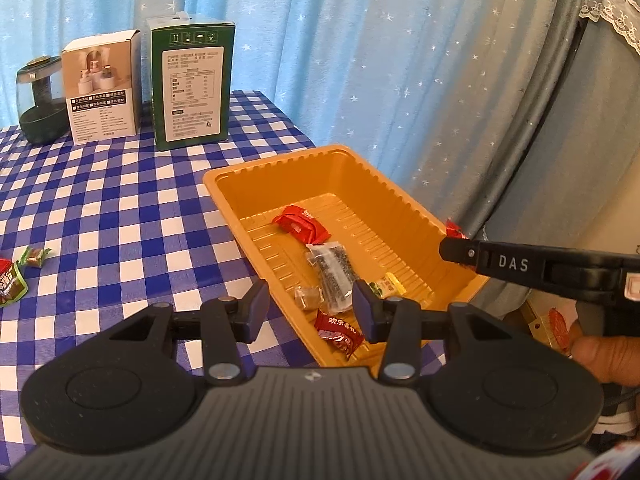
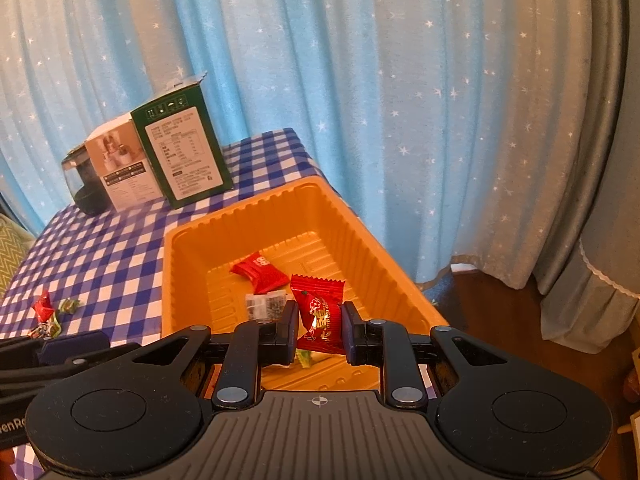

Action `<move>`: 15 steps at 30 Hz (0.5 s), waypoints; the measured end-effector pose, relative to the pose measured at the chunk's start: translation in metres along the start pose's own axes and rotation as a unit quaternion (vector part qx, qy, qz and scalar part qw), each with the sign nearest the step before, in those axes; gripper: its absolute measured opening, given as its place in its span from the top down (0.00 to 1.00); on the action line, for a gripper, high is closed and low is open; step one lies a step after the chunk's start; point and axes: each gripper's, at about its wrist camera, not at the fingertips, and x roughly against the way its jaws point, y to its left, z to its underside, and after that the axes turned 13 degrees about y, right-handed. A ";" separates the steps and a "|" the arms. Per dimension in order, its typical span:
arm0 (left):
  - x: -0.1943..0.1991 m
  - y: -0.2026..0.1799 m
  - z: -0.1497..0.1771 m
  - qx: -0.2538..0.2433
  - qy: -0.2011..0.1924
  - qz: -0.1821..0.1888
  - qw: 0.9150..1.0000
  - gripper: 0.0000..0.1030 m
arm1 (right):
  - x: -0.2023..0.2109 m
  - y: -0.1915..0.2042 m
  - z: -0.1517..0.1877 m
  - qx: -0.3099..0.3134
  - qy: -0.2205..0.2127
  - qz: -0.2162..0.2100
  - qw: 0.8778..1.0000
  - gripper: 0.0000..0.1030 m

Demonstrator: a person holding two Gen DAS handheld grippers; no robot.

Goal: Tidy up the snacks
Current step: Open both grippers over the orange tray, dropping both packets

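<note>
An orange plastic tray [image 1: 272, 160] [image 2: 240, 208] sits at the right edge of the checked table. In it lie a red packet [image 1: 300, 226] [image 2: 260, 274], a silver packet [image 1: 332, 276], a clear-wrapped candy [image 1: 308, 296], a yellow-green piece [image 1: 386, 286] and another red packet [image 1: 338, 334]. My left gripper [image 1: 310, 312] hovers over the tray's near end, open, with nothing held. My right gripper [image 2: 320, 320] is shut on a red candy packet [image 2: 320, 308] above the tray's near right side. In the left wrist view only a red tip [image 1: 454, 229] shows past its fingers.
Loose candies [image 1: 36, 256] [image 2: 44, 308] lie on the tablecloth at the left. A white box [image 1: 104, 88], a green box [image 1: 192, 84] and a dark glass jar [image 1: 38, 100] stand at the back. A starred curtain hangs behind; the floor drops away right of the tray.
</note>
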 end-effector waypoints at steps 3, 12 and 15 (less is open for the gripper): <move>0.001 0.002 0.000 0.001 0.000 0.000 1.000 0.60 | -0.003 0.002 -0.001 0.002 0.002 -0.002 1.000 0.78; 0.005 0.009 0.004 0.005 -0.004 -0.005 1.000 0.58 | -0.010 -0.005 -0.006 -0.030 0.012 -0.050 0.998 0.71; 0.009 0.011 0.008 0.007 -0.005 -0.008 1.000 0.57 | -0.005 -0.009 -0.003 -0.042 0.007 -0.049 0.998 0.58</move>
